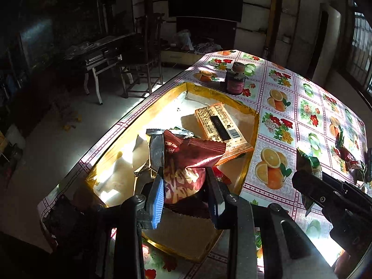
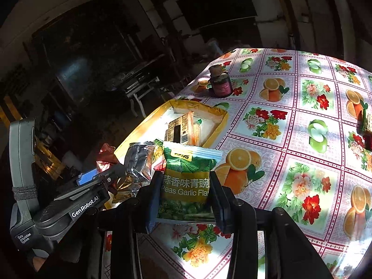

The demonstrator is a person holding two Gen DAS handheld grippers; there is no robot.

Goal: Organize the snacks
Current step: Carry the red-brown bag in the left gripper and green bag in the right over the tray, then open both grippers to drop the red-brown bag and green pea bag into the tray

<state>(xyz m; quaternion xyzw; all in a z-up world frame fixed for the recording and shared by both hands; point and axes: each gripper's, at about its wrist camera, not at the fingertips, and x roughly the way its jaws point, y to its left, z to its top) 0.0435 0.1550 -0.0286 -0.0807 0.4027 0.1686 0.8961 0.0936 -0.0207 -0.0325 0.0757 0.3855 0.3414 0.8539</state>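
Note:
My left gripper is shut on a dark red snack packet and holds it over the gold-rimmed tray. In the tray lie an orange packet and a silver packet. My right gripper is shut on a green garlic-pea packet, held above the tablecloth just right of the tray. The right gripper also shows in the left wrist view, and the left one in the right wrist view.
A dark jar stands on the flowered tablecloth beyond the tray. More snack packets lie at the table's right side. A chair and a low table stand on the floor to the left.

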